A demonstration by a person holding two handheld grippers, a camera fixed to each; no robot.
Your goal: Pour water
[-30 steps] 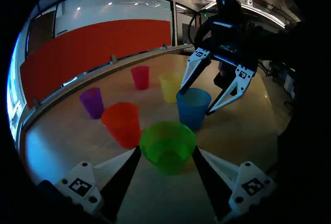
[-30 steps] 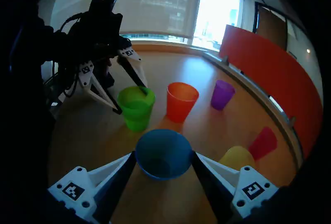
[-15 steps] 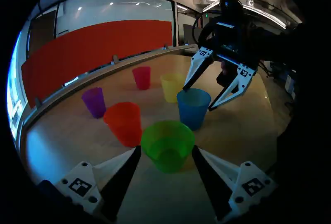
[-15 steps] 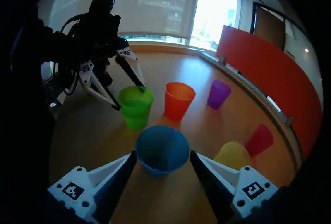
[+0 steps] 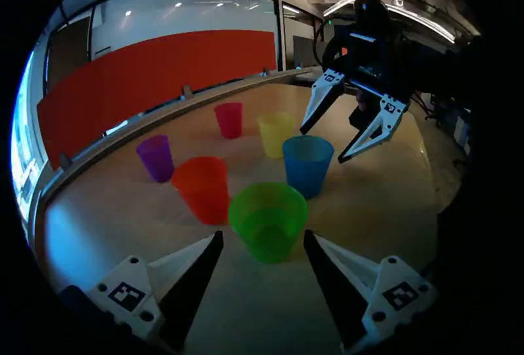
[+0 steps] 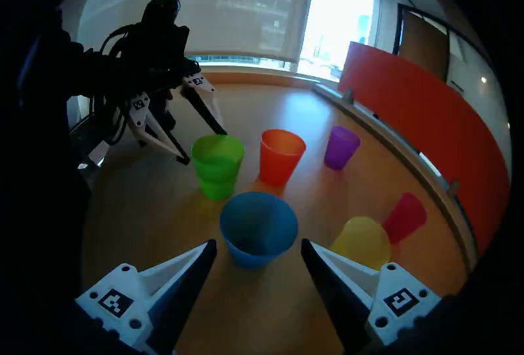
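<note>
L gripper (image 5: 261,234), R gripper (image 6: 257,243) pulled back.

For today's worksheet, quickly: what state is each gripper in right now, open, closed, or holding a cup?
Left gripper: open, holding nothing; green cup at its fingertips, not gripped.
Right gripper: open, holding nothing; blue cup at its fingertips, not gripped.

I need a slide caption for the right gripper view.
Open hand-held gripper before a blue cup on a wooden table.
</note>
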